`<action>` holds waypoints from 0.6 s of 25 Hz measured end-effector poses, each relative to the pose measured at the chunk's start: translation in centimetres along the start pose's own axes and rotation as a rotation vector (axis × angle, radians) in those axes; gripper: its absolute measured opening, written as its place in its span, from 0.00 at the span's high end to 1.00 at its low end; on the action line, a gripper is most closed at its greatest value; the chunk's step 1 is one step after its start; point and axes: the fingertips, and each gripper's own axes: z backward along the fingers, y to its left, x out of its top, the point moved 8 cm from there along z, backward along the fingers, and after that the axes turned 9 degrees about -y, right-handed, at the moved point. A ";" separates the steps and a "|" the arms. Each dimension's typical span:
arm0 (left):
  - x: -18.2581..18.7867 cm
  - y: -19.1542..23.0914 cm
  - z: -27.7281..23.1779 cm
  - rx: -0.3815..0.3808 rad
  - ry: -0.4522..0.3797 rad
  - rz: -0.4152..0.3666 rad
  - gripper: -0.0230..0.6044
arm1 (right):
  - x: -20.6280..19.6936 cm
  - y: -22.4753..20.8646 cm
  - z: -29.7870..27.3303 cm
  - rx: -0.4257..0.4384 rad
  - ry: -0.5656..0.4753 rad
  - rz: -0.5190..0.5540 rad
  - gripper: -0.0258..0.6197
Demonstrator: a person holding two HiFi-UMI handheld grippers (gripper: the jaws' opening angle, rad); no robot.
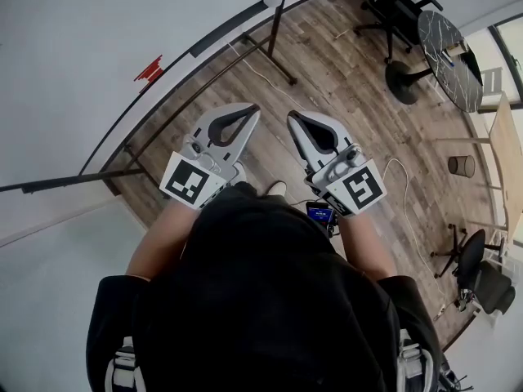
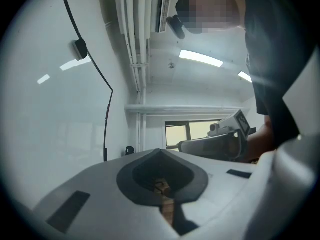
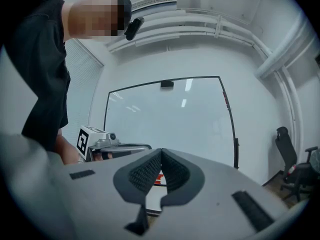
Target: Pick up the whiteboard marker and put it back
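I hold both grippers level in front of me, side by side above the wooden floor. My left gripper [image 1: 252, 109] has its jaws shut with nothing between them. My right gripper [image 1: 292, 118] is shut and empty too, its tips meeting [image 3: 161, 152]. The whiteboard [image 1: 73, 64] stands ahead and to the left, and fills the right gripper view [image 3: 170, 119]. A small red thing [image 1: 149, 69] sits on its lower ledge, well beyond both grippers, and shows through the right jaws [image 3: 158, 178]. It is too small to tell whether it is the marker.
A dark stand [image 1: 278, 31] rises from the floor ahead. Office chairs [image 1: 392, 11], a round dark table [image 1: 449, 51] and a small bin [image 1: 462, 166] stand at the right. A white cable [image 1: 404, 194] runs over the floor by my right side.
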 end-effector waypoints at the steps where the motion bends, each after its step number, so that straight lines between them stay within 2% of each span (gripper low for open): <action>1: 0.0 0.7 -0.1 -0.007 -0.002 -0.003 0.96 | 0.0 -0.1 -0.8 -0.006 0.006 0.008 0.96; 15: -0.4 8.9 -1.2 -0.097 -0.012 -0.004 0.96 | -1.5 -2.4 -8.0 -0.085 0.005 0.031 0.96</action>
